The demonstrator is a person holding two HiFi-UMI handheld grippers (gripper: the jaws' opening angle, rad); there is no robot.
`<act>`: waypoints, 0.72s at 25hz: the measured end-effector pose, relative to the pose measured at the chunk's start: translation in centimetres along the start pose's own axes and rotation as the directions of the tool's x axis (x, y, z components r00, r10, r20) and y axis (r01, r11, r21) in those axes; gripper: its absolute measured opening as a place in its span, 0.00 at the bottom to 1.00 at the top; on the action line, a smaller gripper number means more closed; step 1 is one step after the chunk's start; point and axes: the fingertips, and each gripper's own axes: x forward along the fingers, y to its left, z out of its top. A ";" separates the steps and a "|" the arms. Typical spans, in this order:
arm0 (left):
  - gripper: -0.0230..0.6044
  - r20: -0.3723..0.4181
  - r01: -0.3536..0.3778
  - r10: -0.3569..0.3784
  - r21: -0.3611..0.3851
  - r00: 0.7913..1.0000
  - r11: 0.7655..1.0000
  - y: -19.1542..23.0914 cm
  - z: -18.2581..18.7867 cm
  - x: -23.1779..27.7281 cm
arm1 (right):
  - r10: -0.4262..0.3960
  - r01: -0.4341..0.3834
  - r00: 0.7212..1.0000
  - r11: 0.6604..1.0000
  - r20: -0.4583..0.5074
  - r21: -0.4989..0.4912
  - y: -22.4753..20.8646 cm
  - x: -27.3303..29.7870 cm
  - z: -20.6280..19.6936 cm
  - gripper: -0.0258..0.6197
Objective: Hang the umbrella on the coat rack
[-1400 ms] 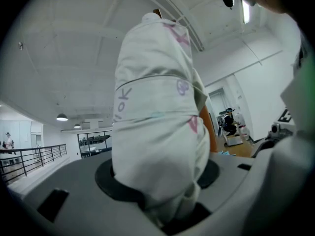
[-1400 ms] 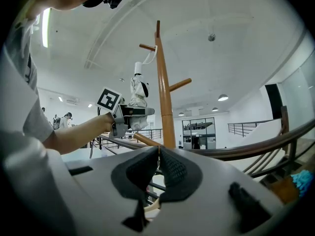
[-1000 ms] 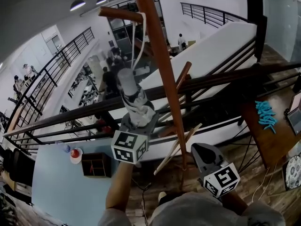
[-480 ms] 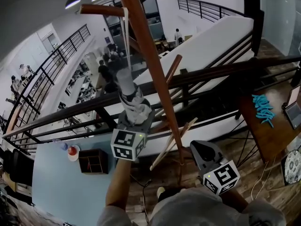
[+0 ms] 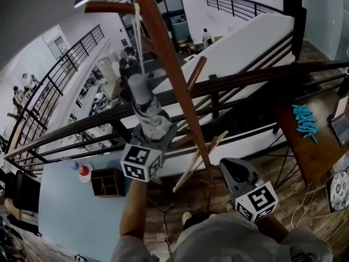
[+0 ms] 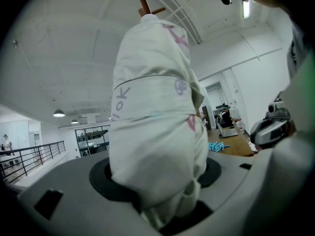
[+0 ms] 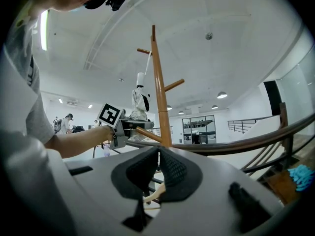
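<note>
Opening left claw [image 5: 157, 136] round umbrella [image 5: 143, 100], rack pole [image 5: 174, 81] beside

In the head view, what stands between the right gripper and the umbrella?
The coat rack's brown pole crosses between the umbrella and the right gripper, seen in the head view.

Black railing [image 5: 256, 81] is running across the scene from lower left to upper right. At near left, a pale blue bench [image 5: 60, 206] is carrying a red-and-white item [image 5: 83, 172]; a dark open box [image 5: 106, 183] is sitting just beside that item. At right, a wooden bench [image 5: 305, 157] is bearing a cluster of turquoise pieces [image 5: 305, 123], and a patterned round plate [image 5: 341, 192] is showing at the right edge. Far off, a person [image 5: 206, 37] is standing, and a ceiling lamp [image 5: 82, 0] is glowing.
</note>
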 end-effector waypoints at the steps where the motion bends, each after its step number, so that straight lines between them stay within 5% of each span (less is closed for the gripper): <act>1: 0.49 -0.001 0.015 -0.015 -0.001 1.000 1.000 -0.1 -0.1 0.0 | 0.003 -0.003 1.000 1.000 0.003 -0.002 0.0 0.0 -0.1 0.08; 13: 0.51 -0.056 0.186 -0.186 -0.011 0.981 0.982 -1.2 -0.2 -0.7 | 0.013 -0.013 1.000 1.000 -0.003 -0.025 -0.2 0.1 0.2 0.08; 18: 0.52 -0.096 0.288 -0.286 0.002 0.953 0.958 -1.5 -0.6 -1.4 | 0.012 -0.012 1.000 0.999 -0.005 -0.032 -0.4 0.1 0.1 0.08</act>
